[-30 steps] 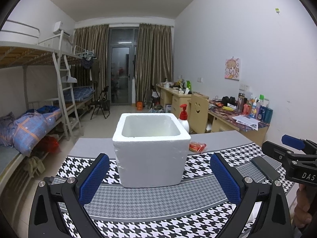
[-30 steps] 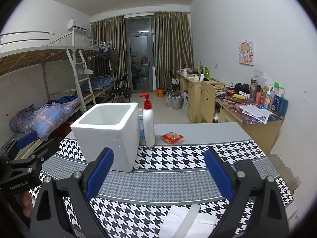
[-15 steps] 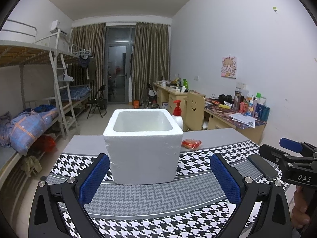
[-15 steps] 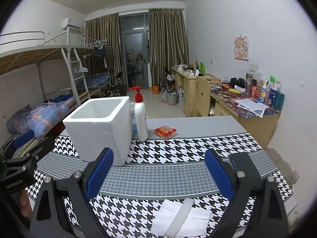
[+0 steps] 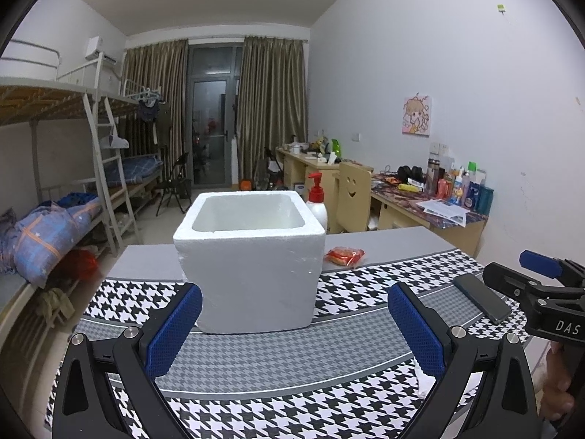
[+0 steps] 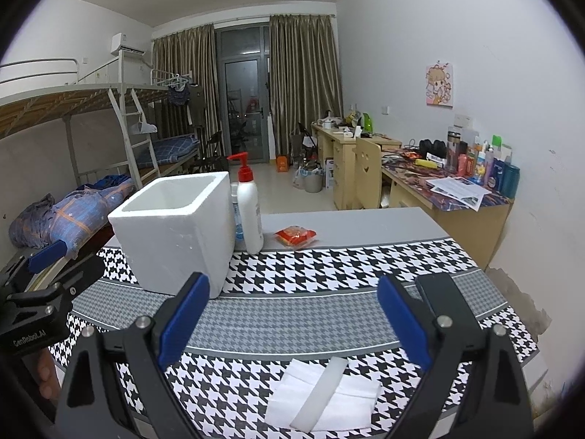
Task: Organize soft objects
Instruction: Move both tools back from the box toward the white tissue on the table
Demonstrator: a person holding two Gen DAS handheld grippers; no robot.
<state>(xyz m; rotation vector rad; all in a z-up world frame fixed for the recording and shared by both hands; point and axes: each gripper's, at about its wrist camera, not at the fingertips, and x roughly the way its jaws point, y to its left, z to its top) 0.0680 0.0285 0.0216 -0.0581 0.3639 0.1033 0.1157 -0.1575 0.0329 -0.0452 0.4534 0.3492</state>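
Foam box [image 5: 248,256] sits just ahead of my left claw [image 5: 292,329], white cloth [image 6: 323,398] below my right claw [image 6: 292,318], both spread and empty.

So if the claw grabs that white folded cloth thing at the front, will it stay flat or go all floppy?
Probably floppy: the white folded cloth lies thin and flat on the checked tablecloth, so it would likely droop from the right claw. It looks light. The loose strip across it might slide off.
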